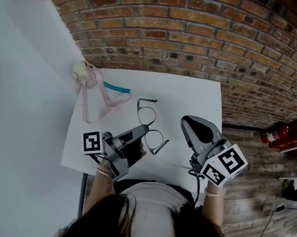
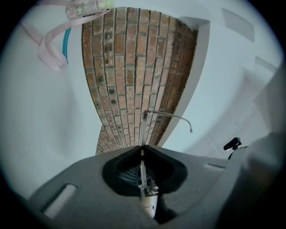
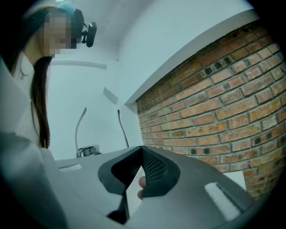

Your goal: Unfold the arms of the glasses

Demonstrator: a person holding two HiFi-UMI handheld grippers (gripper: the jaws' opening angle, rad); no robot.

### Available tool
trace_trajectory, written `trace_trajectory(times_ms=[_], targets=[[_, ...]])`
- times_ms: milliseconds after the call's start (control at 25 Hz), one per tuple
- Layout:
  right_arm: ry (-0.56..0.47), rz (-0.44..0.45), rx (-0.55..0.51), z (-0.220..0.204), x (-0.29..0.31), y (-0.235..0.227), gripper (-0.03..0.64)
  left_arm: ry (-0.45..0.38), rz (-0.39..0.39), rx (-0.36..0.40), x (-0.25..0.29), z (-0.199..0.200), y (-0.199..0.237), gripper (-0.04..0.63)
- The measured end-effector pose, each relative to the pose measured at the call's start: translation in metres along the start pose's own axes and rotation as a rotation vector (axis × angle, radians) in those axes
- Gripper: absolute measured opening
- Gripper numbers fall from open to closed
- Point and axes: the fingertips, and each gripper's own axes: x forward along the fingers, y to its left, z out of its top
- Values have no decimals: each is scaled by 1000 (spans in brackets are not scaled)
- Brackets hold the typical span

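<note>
Left jaws: left gripper [image 1: 142, 132] [image 2: 142, 148] pressed together on the thin frame of the glasses [image 1: 151, 127] [image 2: 143, 127]; one arm of the glasses sticks out sideways past the jaw tips
Right jaws: right gripper [image 1: 189, 125] [image 3: 142, 148] with tips touching and nothing between them; fingers [image 3: 141, 182] show through the gap lower down
Brick wall [image 1: 206, 30]: runs along the far edge of the desk and beyond its right side
Desk [image 1: 195, 100]: white top; both grippers are above its near edge, left gripper near the middle of that edge, right gripper towards the near right corner
Fire extinguisher [image 1: 284, 134]: red; on the floor by the wall, well apart from the desk's right edge
Pink strap [image 1: 93, 101]: looped along the left edge, from the far left corner towards the middle
Glasses: near the middle of the desk, just beside the near edge; a second arm points towards the far edge; whether the frame rests on the top, cannot tell
Clear bottle [image 1: 86, 74]: at the far left corner, touching the strap
Teal strip [image 1: 116, 88]: just beside the strap, near the far edge
</note>
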Motion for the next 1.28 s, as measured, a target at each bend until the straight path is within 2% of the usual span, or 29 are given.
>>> trace_trajectory(times_ms=[280,520,1280], targets=[[62,-123,-39,-19,2,-20,6,11,-7,-1,0,-1,-2,23],[123,-187,-70,-41,3,-30,6,22,-6,-4,2,-2,-2,23],[221,-284,-130,-68,-2,-44,6,57,-11,-6,5,-9,-4,23]])
